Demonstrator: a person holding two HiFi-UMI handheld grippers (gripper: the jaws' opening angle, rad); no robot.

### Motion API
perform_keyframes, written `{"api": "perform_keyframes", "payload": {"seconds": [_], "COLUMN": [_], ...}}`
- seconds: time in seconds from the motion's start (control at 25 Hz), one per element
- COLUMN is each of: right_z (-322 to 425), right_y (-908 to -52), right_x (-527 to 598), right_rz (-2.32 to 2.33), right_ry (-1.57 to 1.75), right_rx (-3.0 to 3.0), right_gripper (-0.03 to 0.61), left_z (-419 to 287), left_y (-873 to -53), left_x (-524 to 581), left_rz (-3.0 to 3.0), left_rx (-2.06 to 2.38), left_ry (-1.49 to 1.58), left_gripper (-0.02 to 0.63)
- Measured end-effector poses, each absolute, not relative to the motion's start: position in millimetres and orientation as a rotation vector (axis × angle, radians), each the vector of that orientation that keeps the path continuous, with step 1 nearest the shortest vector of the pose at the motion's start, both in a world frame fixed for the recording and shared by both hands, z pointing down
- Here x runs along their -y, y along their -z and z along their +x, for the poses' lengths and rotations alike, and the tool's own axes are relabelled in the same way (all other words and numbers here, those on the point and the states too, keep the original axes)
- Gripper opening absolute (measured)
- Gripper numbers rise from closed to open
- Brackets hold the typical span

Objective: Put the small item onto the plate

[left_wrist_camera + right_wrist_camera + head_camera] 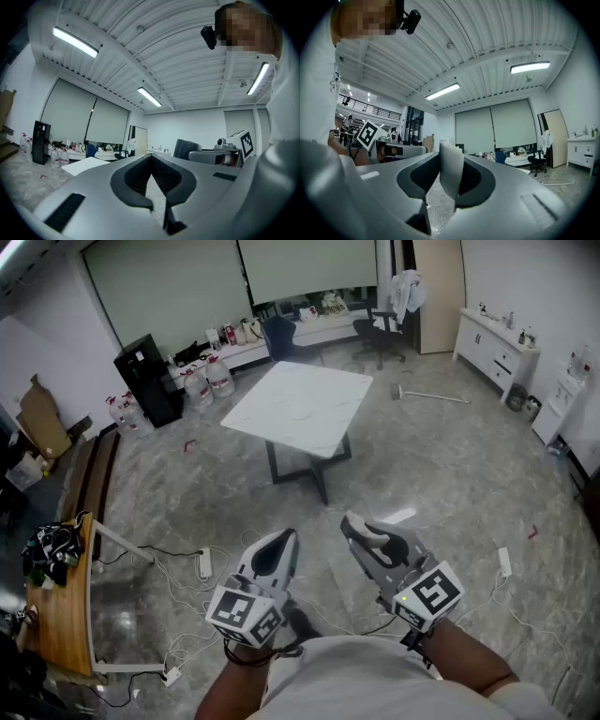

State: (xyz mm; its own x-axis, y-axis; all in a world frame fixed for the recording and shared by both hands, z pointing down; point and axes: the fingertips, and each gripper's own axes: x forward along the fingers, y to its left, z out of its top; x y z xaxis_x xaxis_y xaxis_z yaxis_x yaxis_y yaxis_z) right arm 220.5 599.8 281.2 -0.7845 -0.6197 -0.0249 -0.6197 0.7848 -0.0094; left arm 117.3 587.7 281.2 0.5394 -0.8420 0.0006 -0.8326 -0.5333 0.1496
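Presently the small item [451, 168], pale and flat, is gripped in the right tool [362, 529]; the left tool [281, 540] is closed, empty. The worktop [272, 390] lies well ahead; grip should be kept firm until the plate [300, 412] is reached.

A grey marbled floor [469, 484] is seen, with cables [164, 563] laid on it. A white table [328, 427] is placed in the middle. Blinds [159, 287] are drawn down at the far wall. A white cabinet [495, 348] is set at the right, a wooden desk [66, 615] at the left. The ribbed ceiling [154, 47] is lit by tube lamps [75, 42].
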Motion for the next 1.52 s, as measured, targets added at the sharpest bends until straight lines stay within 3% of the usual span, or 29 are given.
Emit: {"api": "perform_keyframes", "payload": {"seconds": [0.72,1.52], "right_z": [214,80], "right_y": [-292,-311], "right_x": [-582,-452], "right_rz": [-1.056,-1.185], "right_ry": [0.037,0.116], "right_rx": [-2.940,-2.941], "right_gripper": [0.094,0.094], "left_z": [111,-20], "left_y": [-300,-316], "left_x": [-567,-435], "left_rz": [2.636,2.653], "left_rx": [1.400,1.273], "left_ry": [0.090,0.070], "left_gripper": [0.006,0.006]}}
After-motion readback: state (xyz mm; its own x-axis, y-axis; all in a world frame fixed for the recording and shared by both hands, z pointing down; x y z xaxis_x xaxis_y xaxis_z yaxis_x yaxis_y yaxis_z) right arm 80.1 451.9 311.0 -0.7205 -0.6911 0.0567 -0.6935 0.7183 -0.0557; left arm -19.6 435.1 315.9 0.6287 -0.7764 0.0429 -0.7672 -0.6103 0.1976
